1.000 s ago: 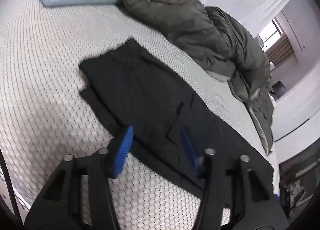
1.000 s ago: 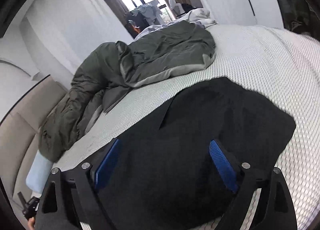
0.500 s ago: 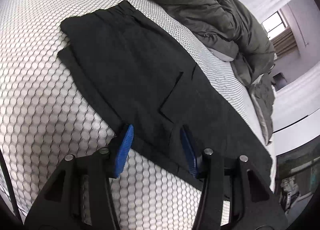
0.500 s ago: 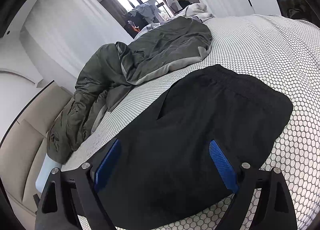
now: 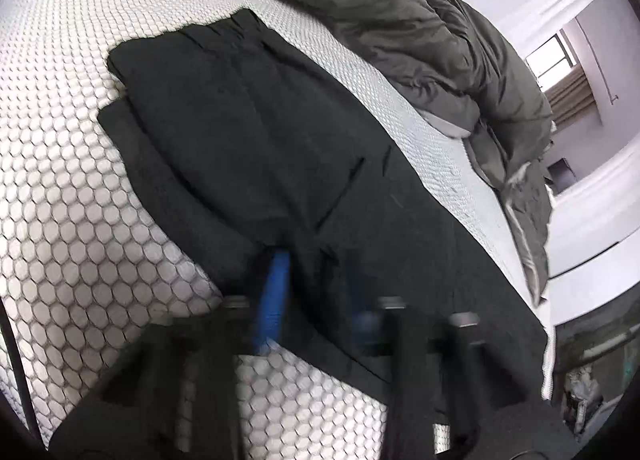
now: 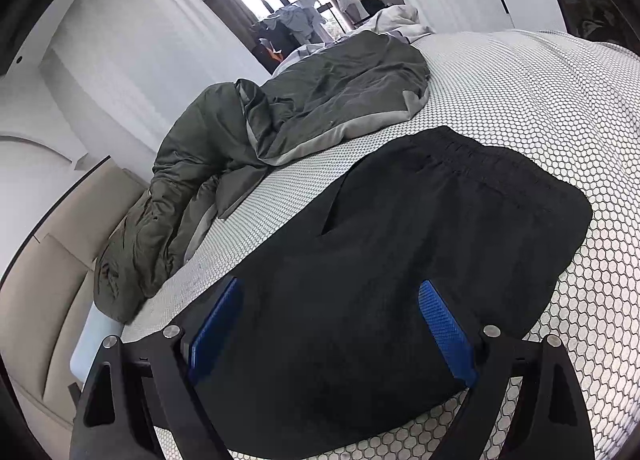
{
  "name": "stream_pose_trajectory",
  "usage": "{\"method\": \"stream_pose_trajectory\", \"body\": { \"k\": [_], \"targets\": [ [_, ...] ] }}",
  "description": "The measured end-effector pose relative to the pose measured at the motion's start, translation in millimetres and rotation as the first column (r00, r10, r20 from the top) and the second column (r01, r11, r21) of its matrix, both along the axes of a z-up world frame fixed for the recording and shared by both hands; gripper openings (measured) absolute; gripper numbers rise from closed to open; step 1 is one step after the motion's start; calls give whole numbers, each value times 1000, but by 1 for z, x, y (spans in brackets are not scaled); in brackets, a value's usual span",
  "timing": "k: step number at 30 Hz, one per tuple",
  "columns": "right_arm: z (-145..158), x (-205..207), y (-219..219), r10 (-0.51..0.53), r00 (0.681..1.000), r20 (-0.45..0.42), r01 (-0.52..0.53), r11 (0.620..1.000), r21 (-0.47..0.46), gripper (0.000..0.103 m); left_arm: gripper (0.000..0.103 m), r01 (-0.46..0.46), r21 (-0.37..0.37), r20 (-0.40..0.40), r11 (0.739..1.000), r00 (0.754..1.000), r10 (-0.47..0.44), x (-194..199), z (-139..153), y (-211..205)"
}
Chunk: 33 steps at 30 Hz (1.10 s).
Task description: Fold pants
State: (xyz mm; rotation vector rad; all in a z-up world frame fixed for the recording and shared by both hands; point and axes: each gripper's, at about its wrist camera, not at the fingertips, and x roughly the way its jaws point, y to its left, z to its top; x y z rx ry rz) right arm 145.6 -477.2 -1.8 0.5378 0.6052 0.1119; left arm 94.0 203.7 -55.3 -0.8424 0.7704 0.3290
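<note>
Your left gripper (image 5: 316, 292): jaws just closed, pinching black pants (image 5: 256, 139) edge | your right gripper (image 6: 332, 324): jaws apart over pants | bed (image 5: 60, 179)

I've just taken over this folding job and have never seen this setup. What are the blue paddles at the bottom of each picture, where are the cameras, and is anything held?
There is no robot. A person holds a gripper in each hand, each with a wide-angle camera looking along its blue-padded jaws. One picture is from the left gripper, the other from the right gripper. Black pants lie on a honeycomb-patterned bed, beside a green duvet. The left jaws have just been closing on the pants' near edge, with cloth bunched between them. The right jaws stand open over the pants and hold nothing.
</note>
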Motion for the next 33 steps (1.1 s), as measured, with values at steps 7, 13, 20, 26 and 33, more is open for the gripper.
{"method": "stream_pose_trajectory", "body": {
  "k": [7,13,20,26,33],
  "targets": [
    [-1,-6,-8,-25,1000,-3,25,1000,6,91,18,30,-120,17,992,999,-28,-17,-7,12],
    [-9,-11,-11,-11,999,-38,13,999,52,91,42,74,-130,43,989,997,-69,-10,-3,5],
    [-16,-13,11,57,996,-63,-59,998,-24,91,17,27,-14,-1,1000,1000,-27,9,-1,-3],
    [-18,-14,10,54,996,-69,-56,998,-23,91,2,27,34,104,999,994,-31,-12,21,-1],
    [-20,-18,3,38,997,-73,-40,999,-25,91,2,23,15,-54,1000,998,-22,-4,-4,11]
  ]
}}
